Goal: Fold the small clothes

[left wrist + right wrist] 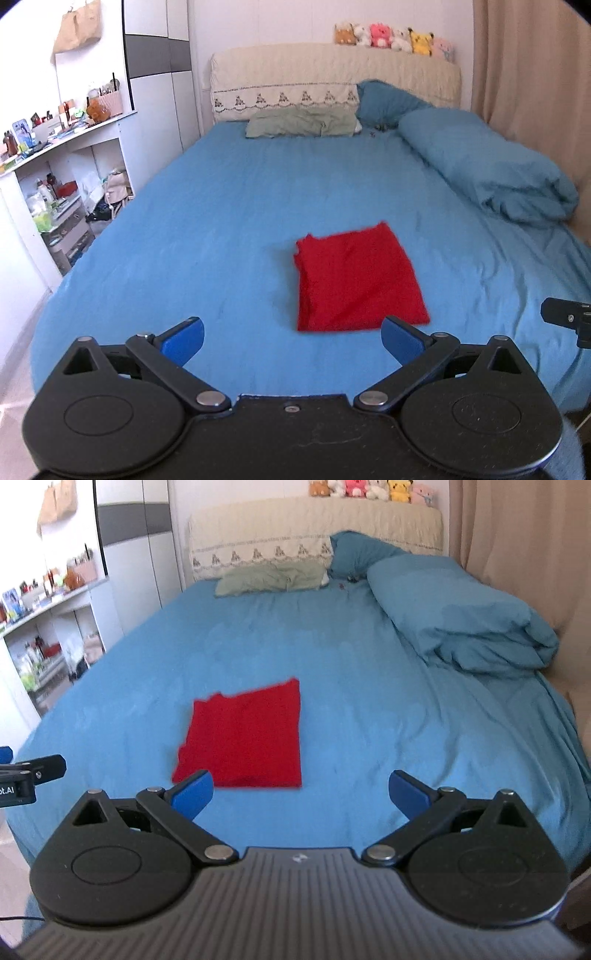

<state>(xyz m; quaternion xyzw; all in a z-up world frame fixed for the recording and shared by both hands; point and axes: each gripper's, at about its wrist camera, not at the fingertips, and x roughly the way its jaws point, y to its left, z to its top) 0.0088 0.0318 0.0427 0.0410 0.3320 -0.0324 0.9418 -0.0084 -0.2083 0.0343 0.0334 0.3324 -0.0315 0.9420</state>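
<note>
Red garment (356,280) lies folded into a flat rectangle on the blue bed sheet (221,206), near the bed's foot. Left gripper (291,341) and right gripper (301,794) both hover above the sheet, jaws spread fully wide, holding nothing, clear of the cloth.

Left wrist view: right gripper (569,321) cut off by the right edge, only a black bracket shows; its jaws are out of frame. Right wrist view: left gripper (26,775) cut off by the left edge. Red garment (243,738) near corner hidden behind a blue pad. Shelf clutter (55,122) too small to identify.
</note>
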